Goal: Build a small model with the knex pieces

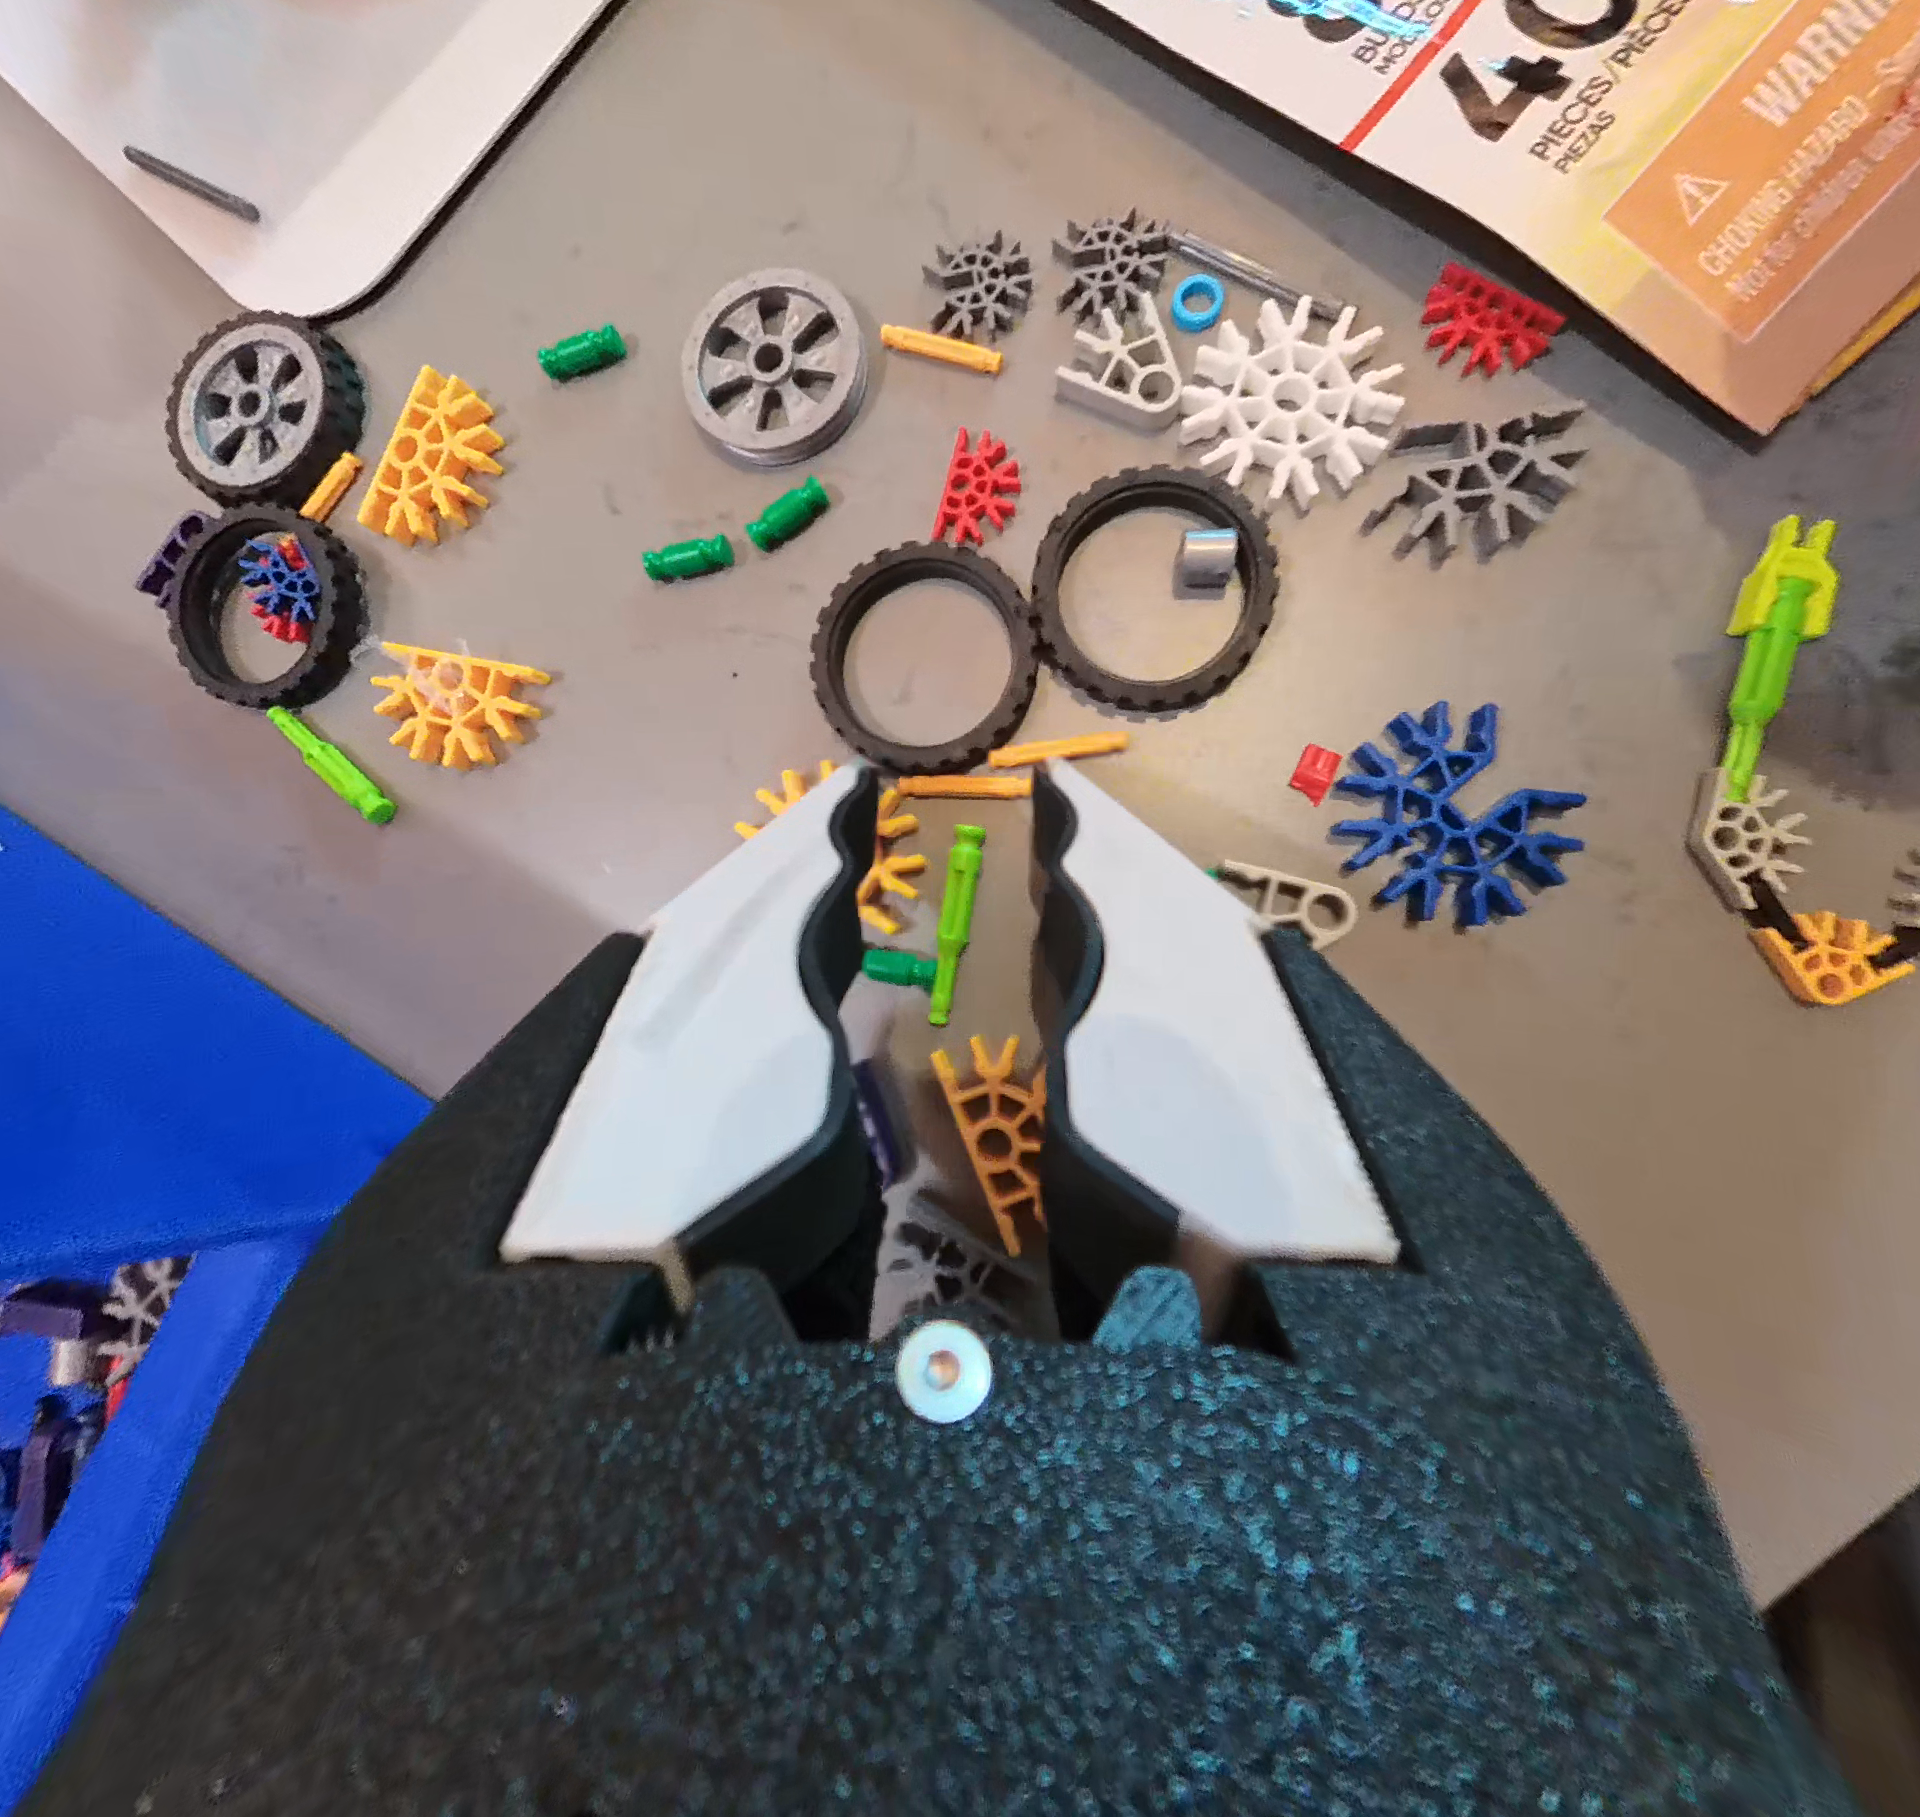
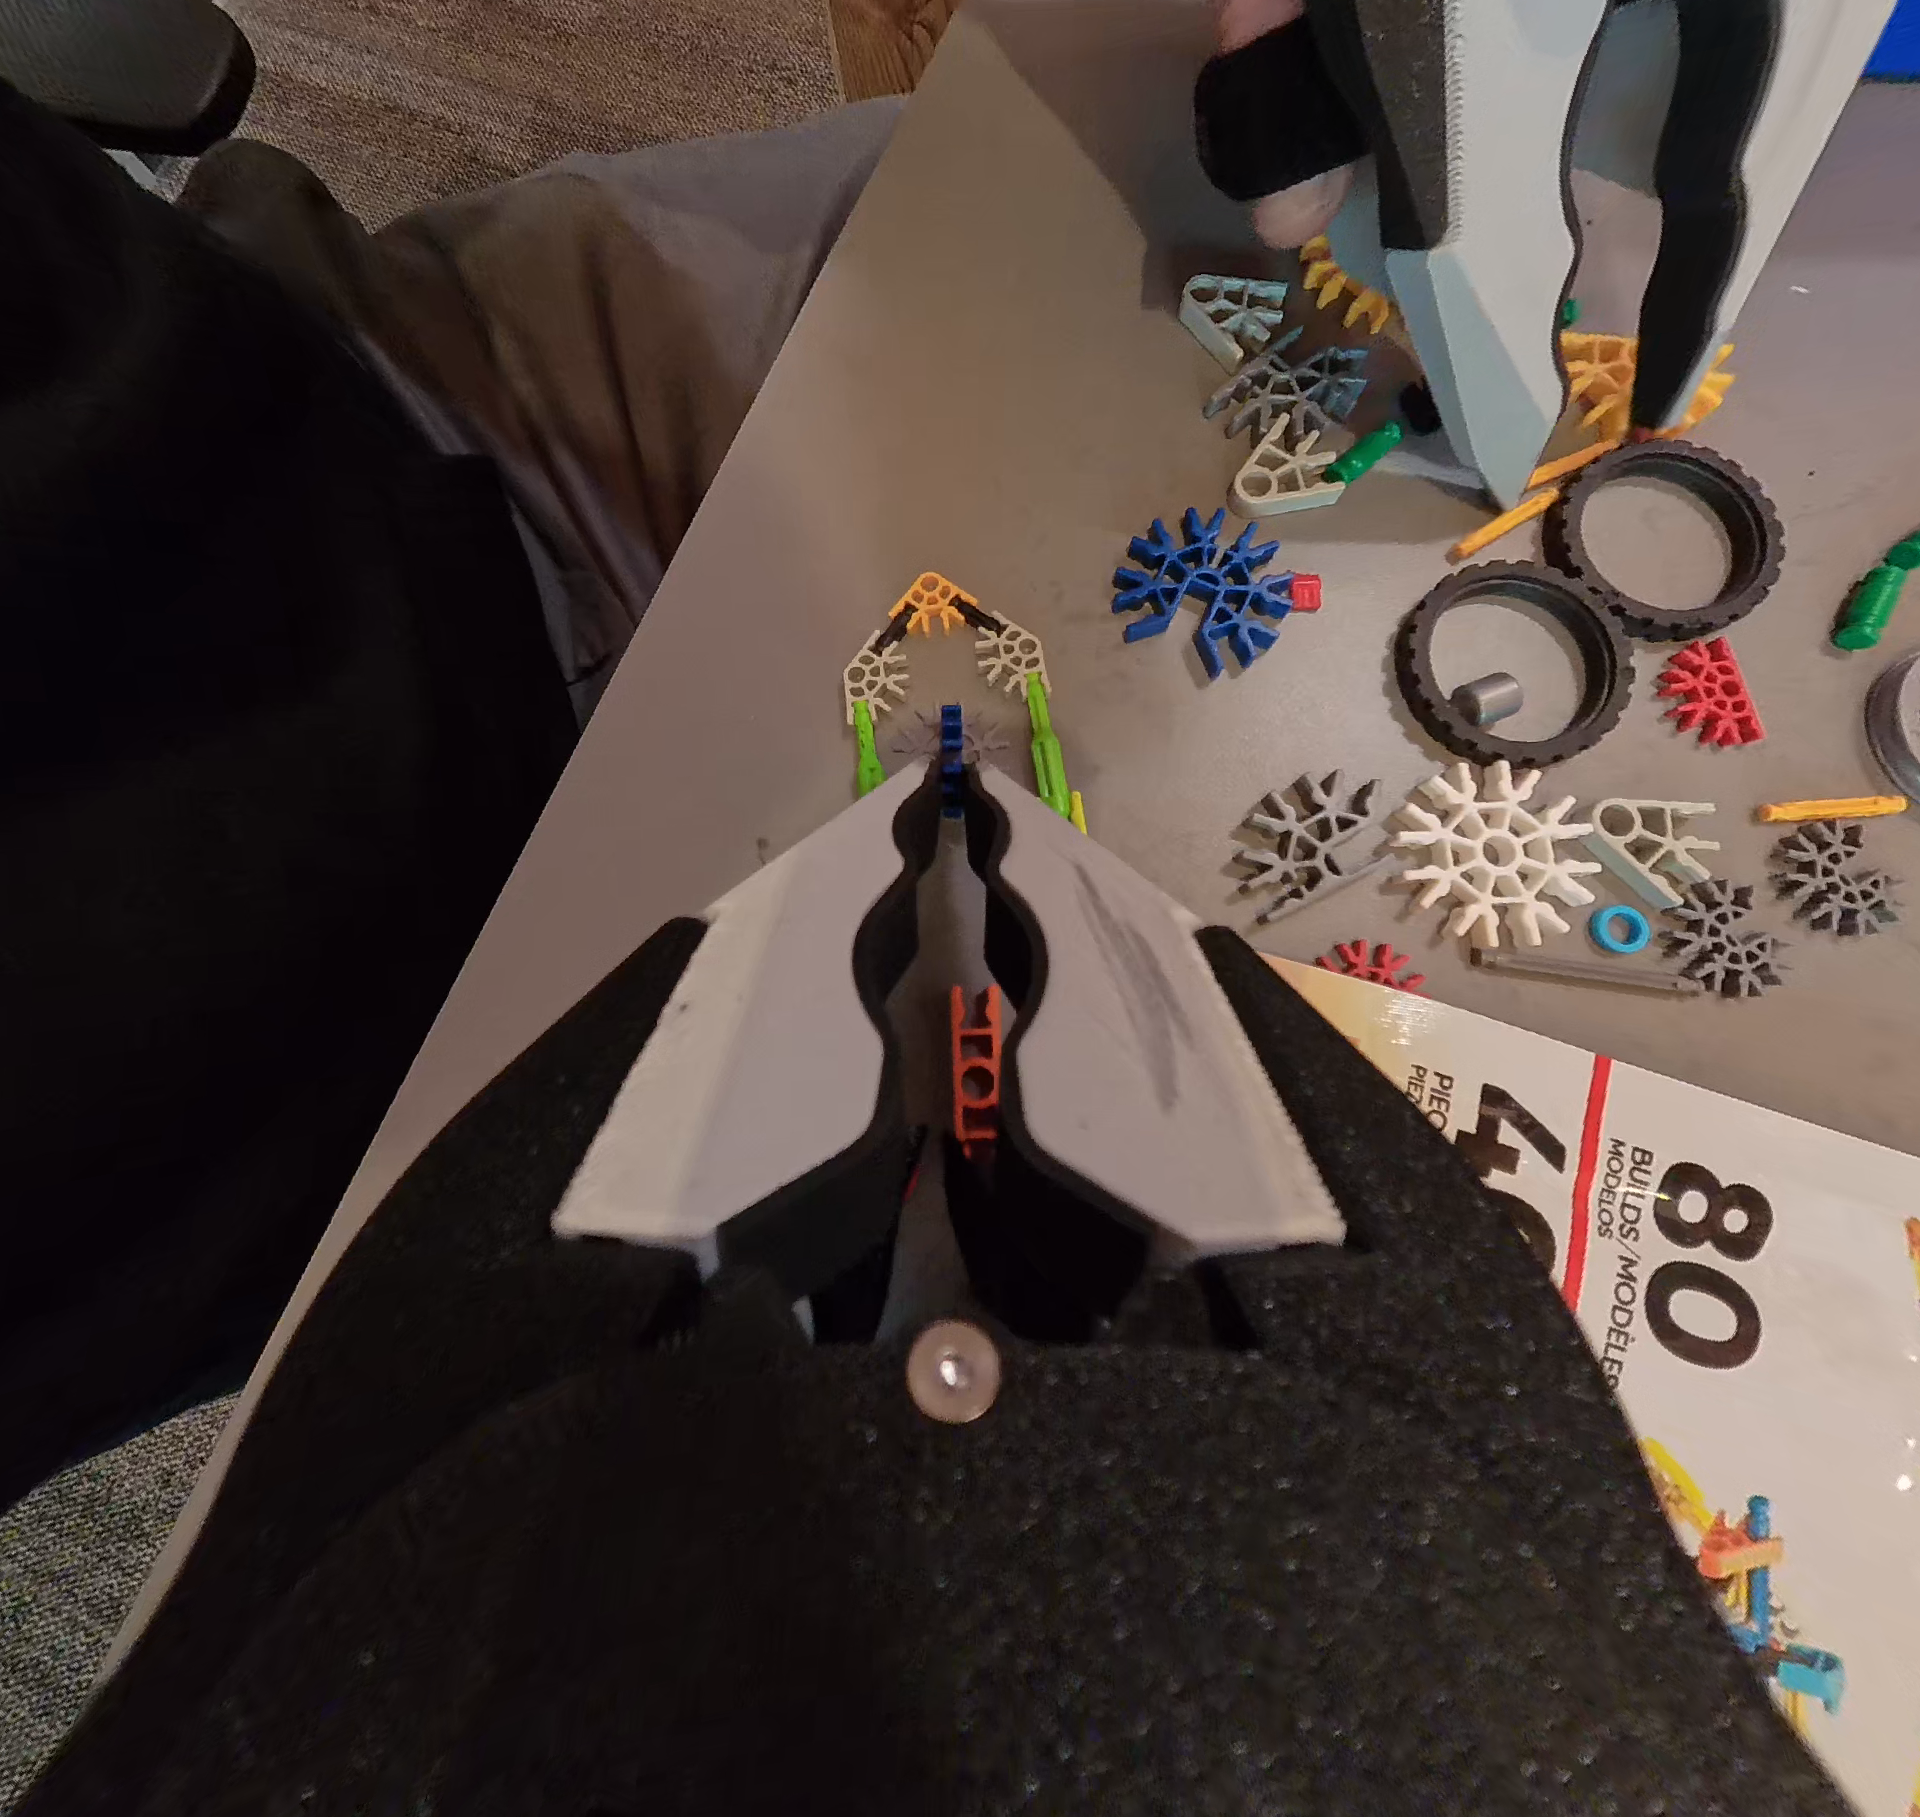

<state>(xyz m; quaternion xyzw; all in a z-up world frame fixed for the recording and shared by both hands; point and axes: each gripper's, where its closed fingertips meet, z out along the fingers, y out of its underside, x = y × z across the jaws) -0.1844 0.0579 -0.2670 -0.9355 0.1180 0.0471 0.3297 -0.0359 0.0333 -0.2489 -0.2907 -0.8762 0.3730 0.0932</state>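
My left gripper (image 1: 951,780) is open and low over the grey table (image 1: 727,157). A lime green rod (image 1: 956,920), a small dark green rod (image 1: 896,967) and yellow connectors (image 1: 995,1133) lie between its fingers. Two black tyre rings (image 1: 925,661) lie just beyond its tips. It also shows in the right wrist view (image 2: 1584,442), held by a hand. My right gripper (image 2: 954,775) is shut on a blue piece (image 2: 951,744) seen edge-on, with a grey round connector (image 2: 982,741) behind it. This piece sits inside an arch of yellow, grey and lime parts (image 2: 932,604) near the table's edge.
Loose parts are spread around: a white snowflake connector (image 2: 1491,853), a blue connector (image 2: 1205,583), red connectors (image 2: 1709,692), a grey wheel hub (image 1: 774,365) and a tyred wheel (image 1: 265,406). A printed box (image 2: 1662,1300) lies at the right. A blue bin (image 1: 156,1040) stands at the left. About 15 centimetres separates my left fingertips from my right.
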